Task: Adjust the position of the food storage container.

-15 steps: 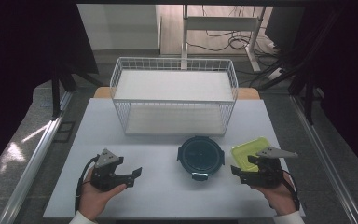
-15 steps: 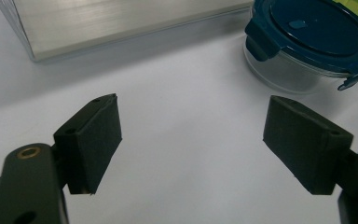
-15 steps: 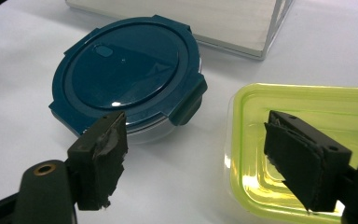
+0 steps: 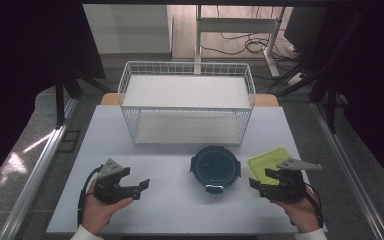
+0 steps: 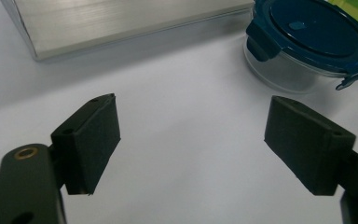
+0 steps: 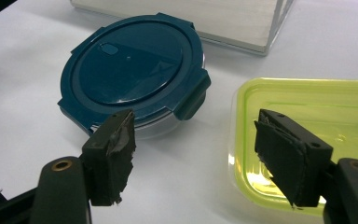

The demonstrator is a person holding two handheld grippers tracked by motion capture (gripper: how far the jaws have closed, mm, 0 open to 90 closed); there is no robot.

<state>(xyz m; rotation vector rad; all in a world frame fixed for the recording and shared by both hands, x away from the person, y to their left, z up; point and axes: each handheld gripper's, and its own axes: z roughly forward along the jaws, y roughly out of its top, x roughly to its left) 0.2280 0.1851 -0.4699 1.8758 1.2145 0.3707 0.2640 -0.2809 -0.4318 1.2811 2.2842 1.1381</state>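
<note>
A round clear container with a dark teal clip lid [image 4: 215,167] sits on the white table [image 4: 175,165] in front of the wire basket. To its right lies a yellow-green rectangular container [image 4: 269,160]. My left gripper [image 4: 139,189] is held low at the front left, open and empty, pointing right toward the round container [image 5: 312,39]. In its own view the left gripper [image 5: 193,126] has only bare table between its jaws. My right gripper [image 4: 261,179] is open at the near edge of the yellow-green container [image 6: 307,116], with the teal-lidded container [image 6: 130,74] ahead of its left jaw. Nothing is gripped by the right gripper [image 6: 196,140].
A white wire basket [image 4: 187,100] with a white floor stands across the back of the table, its near base edge just beyond both containers [image 6: 205,14]. Table edges run close to both hands. Dark curtains flank the table.
</note>
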